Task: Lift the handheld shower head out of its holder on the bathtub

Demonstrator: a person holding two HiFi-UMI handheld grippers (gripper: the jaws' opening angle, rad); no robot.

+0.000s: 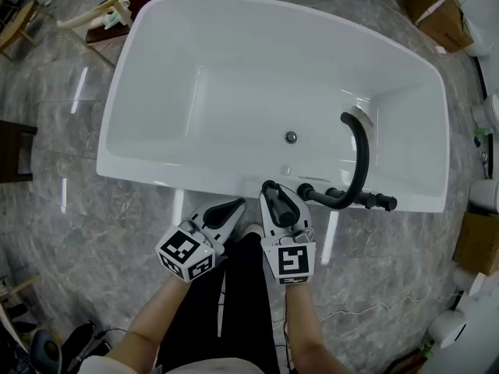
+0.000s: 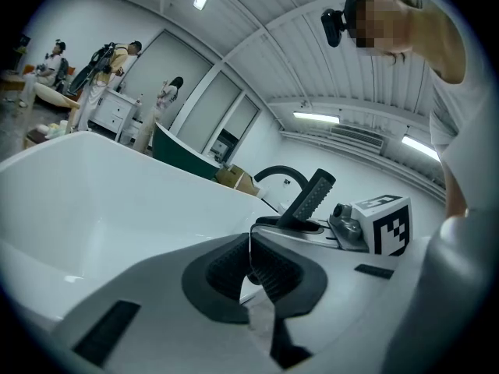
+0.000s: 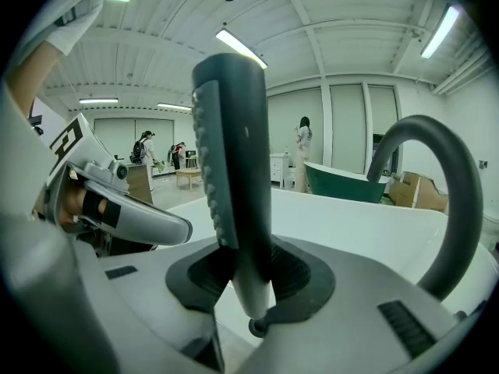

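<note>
Over the near rim of the bathtub (image 1: 140,174), the right claw (image 3: 248,273) clamped the shower head (image 3: 230,154), the left claw (image 2: 253,265) shut on nothing; its smooth body could slip loose from that one grip.

Spout (image 3: 456,201) foot hidden behind right claw (image 3: 249,275), distant people (image 3: 302,150) too small

The left gripper (image 1: 226,209) and the right gripper (image 1: 279,199) look alike: each has a smooth light-grey shell, a dark collar round the jaws, black ribbed pads (image 2: 273,275) and narrow dark slots sunk into the casing. Each also carries a white cube (image 1: 185,254) at the rear, printed with black square markers. The person wears black trousers (image 1: 248,310) and a pale top (image 2: 452,100) — with a small black camera (image 2: 335,23) fixed at the head.
</note>
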